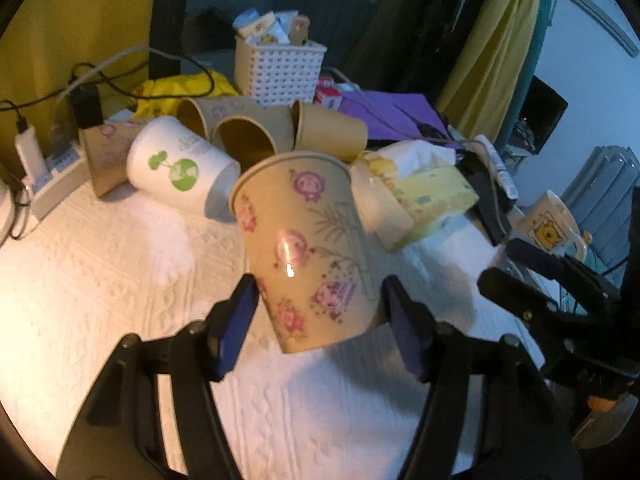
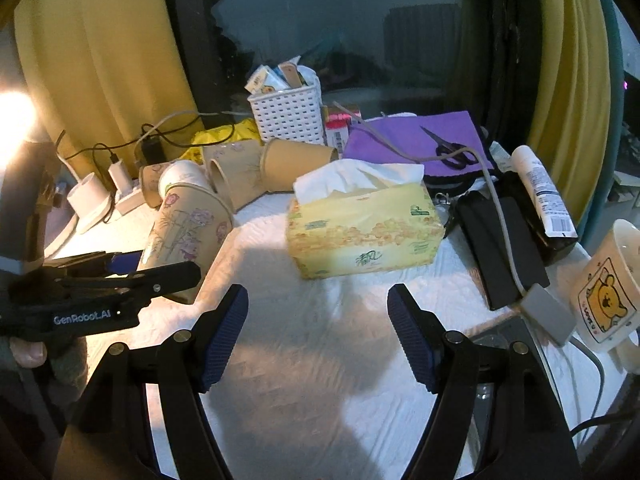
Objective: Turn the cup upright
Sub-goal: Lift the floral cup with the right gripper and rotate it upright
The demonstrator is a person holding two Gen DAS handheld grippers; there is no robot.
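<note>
A tan paper cup with pink cartoon prints (image 1: 304,252) stands mouth up, slightly tilted, on the white cloth (image 1: 100,280). My left gripper (image 1: 320,312) has its jaws spread on either side of the cup's base, with small gaps showing. The same cup (image 2: 188,232) shows at the left of the right wrist view, behind the left gripper (image 2: 120,276). My right gripper (image 2: 318,320) is open and empty over the cloth, to the right of the cup.
Several paper cups lie on their sides behind, including a white one (image 1: 180,164) and tan ones (image 1: 248,136). A tissue box (image 2: 364,228), a white basket (image 2: 288,116), a bear mug (image 2: 604,292), chargers and cables (image 2: 120,184) crowd the back and right.
</note>
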